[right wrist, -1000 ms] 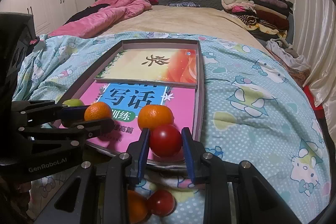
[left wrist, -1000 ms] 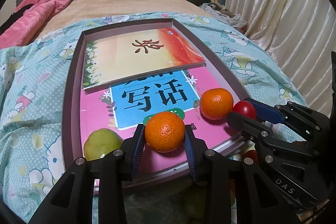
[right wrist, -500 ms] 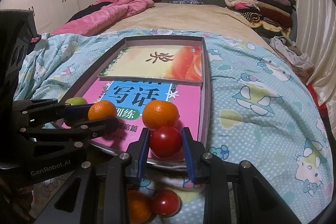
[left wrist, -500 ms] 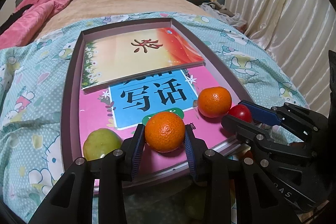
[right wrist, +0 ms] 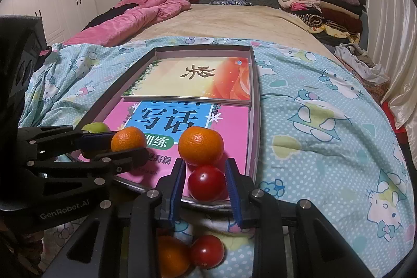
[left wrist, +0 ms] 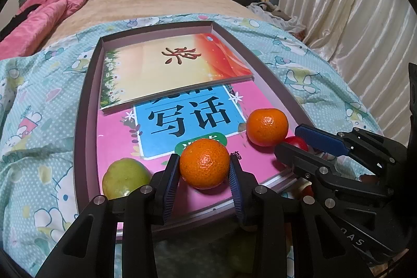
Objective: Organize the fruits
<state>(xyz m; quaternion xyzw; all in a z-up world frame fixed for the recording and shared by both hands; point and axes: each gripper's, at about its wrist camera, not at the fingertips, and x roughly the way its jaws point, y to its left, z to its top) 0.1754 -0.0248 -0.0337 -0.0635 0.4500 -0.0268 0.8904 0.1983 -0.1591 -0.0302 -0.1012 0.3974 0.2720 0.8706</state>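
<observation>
**Both grippers loaded at the tray's near edge**

Left gripper (left wrist: 204, 175) pinches a round orange mandarin (left wrist: 204, 163), pads pressed on both sides, over the pink book cover (left wrist: 114, 137) just inside the near rim of the shallow grey-mauve cardboard tray (left wrist: 86, 95). Right gripper (right wrist: 206, 189) is clamped on a small glossy red tomato (right wrist: 206, 183) at the tray's near right corner, close to the right wall.

Second orange mandarin (right wrist: 200, 145) sits on the pink cover, touching or nearly touching the tomato from behind. Green round fruit (left wrist: 125, 177) sits in the near left corner, just beside the left finger.

The far half of the tray holds an orange-and-cream book (left wrist: 169, 69). Open room: the blue label mid-tray.

Outside the tray, on the teal cartoon-print quilt (right wrist: 325, 127), another orange fruit (right wrist: 172, 255) and red tomato (right wrist: 207, 250) touch each other under the right gripper.
</observation>
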